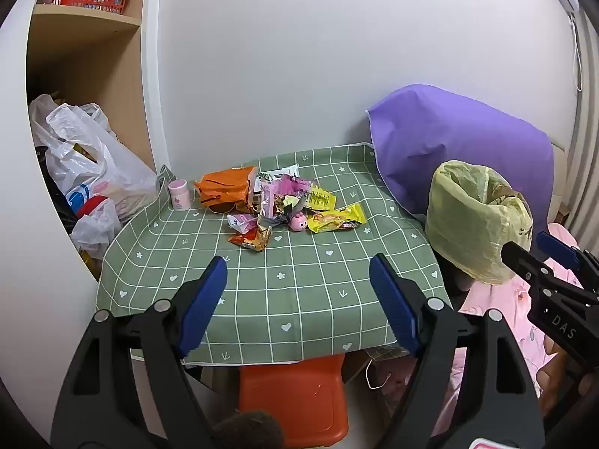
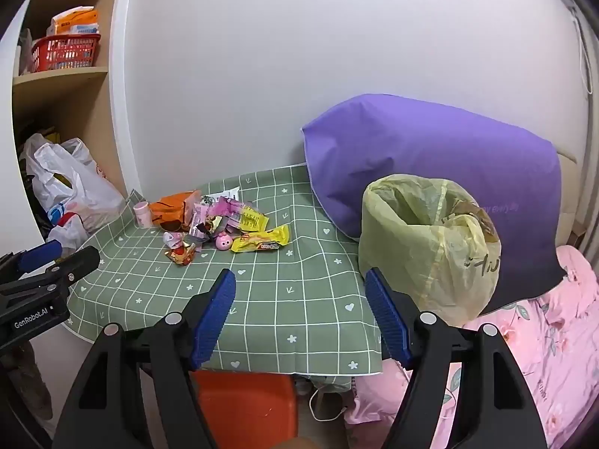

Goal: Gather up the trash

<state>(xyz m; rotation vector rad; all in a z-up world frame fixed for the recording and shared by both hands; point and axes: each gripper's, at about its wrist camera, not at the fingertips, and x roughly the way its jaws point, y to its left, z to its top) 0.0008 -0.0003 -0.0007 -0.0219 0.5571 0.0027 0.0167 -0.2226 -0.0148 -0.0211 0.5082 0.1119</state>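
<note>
A heap of snack wrappers [image 1: 275,205] [image 2: 221,224] lies at the back of a green checked tablecloth [image 1: 284,280] [image 2: 284,299]: an orange bag [image 1: 226,187], a yellow wrapper [image 1: 337,219] [image 2: 262,243], pink and foil scraps, and a small pink toy [image 1: 297,221]. A bin lined with a yellowish bag [image 1: 471,220] [image 2: 426,247] stands at the table's right edge, mouth open. My left gripper [image 1: 299,299] hovers open over the table's near edge, nothing between its fingers. My right gripper [image 2: 299,314] is likewise open and empty, to the right of the left one.
A small pink jar [image 1: 179,195] stands left of the heap. A purple pillow [image 1: 449,142] leans on the wall behind the bin, over pink bedding [image 2: 543,336]. White plastic bags [image 1: 86,172] fill the shelf at left. An orange stool [image 1: 295,396] sits under the table.
</note>
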